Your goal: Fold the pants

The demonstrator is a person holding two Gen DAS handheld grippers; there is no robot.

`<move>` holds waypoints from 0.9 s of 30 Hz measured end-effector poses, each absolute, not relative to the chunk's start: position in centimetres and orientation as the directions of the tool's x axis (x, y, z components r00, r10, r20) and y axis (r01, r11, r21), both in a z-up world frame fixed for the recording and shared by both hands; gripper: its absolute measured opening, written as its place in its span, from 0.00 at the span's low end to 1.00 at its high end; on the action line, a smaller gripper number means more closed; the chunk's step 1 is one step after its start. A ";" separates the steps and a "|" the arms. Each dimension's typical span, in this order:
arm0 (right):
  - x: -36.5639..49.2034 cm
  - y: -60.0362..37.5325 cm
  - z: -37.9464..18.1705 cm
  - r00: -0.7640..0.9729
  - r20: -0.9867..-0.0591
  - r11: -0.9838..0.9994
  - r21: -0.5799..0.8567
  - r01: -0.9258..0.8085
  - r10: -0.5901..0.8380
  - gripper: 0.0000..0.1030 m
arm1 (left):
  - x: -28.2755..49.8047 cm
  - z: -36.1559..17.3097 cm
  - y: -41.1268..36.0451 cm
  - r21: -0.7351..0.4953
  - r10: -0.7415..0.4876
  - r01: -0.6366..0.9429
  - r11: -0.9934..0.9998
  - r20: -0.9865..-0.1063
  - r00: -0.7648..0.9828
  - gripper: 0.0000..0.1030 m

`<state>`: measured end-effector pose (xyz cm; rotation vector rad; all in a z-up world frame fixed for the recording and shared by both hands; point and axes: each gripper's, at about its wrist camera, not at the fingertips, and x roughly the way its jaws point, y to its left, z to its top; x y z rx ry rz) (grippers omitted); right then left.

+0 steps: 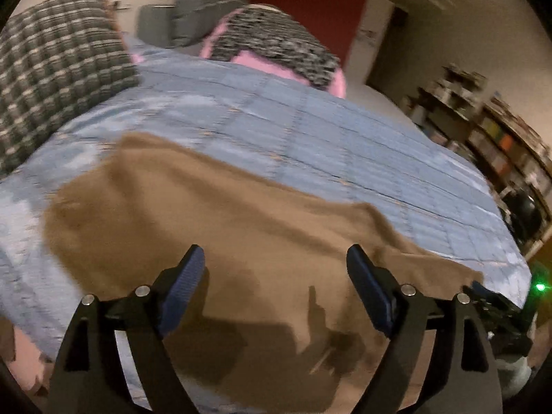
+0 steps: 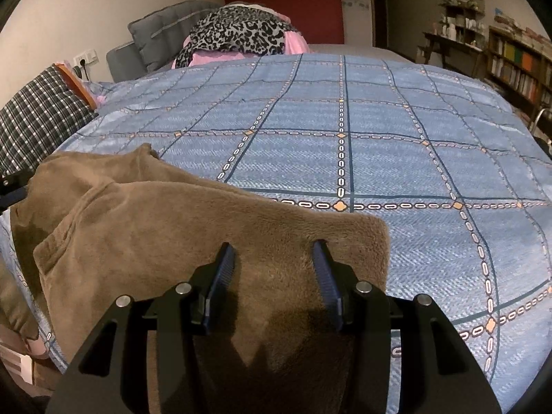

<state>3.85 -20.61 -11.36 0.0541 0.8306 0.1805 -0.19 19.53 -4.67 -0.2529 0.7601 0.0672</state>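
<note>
**Both claws open over brown fleece pants**

Spread wide over the brown pants (image 1: 220, 227): left gripper (image 1: 276, 269), blue pads (image 1: 188, 279) clear of the cloth, holding nothing. Likewise parted, somewhat narrower: right gripper (image 2: 274, 262), poised just above the fleece near its right-hand end (image 2: 365, 241), nothing clamped. Pants (image 2: 172, 234) rumpled along the near edge of the bed, one fold bunched toward the near left corner. Blue checked bedspread (image 2: 345, 120) bare beyond. At the far edge, leopard-print cloth (image 2: 241, 34) over pink; plaid pillow (image 2: 38, 117) at the left edge. Bookshelves (image 2: 514, 65) along the right wall. Left view motion-blurred.
</note>
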 end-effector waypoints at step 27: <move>1.9 -20.5 -8.1 0.716 -0.694 0.997 0.045 -0.055 0.071 0.54 | -1.3 -10.9 35.8 -0.577 -0.090 -0.424 0.698 -0.658 0.747 0.91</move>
